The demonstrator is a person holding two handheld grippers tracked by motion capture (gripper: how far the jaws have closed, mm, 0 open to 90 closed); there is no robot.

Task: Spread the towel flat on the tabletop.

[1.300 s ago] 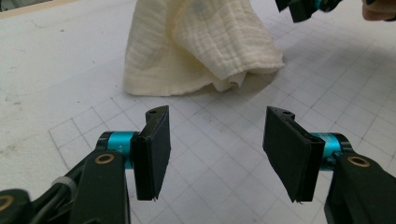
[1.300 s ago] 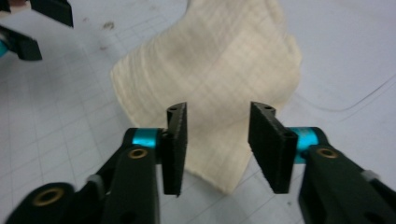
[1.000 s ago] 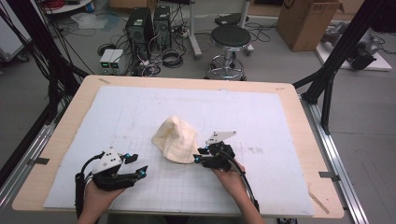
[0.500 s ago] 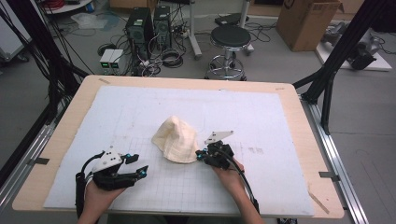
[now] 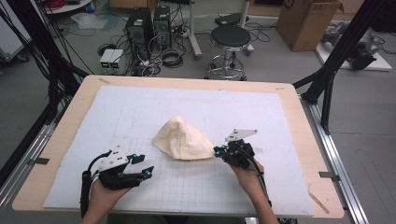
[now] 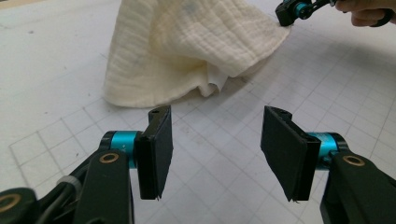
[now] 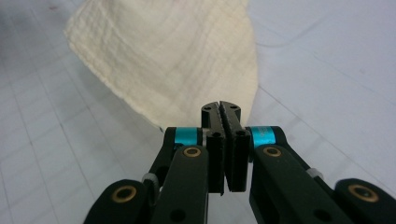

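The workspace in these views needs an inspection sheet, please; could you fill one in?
Surface: white gridded mat on a wooden table.
Job's things: cream cloth, bunched into a peak, one corner at the right gripper.
Clutter: nothing seen on the mat.
Grippers: left gripper open, apart from the cloth; right gripper shut on the cloth's corner.
Cables: black cable trails from the left gripper.
Surroundings: stool, computer towers, cardboard box on the floor.

Grey floor, black stool, cardboard box, perhaps two computer towers
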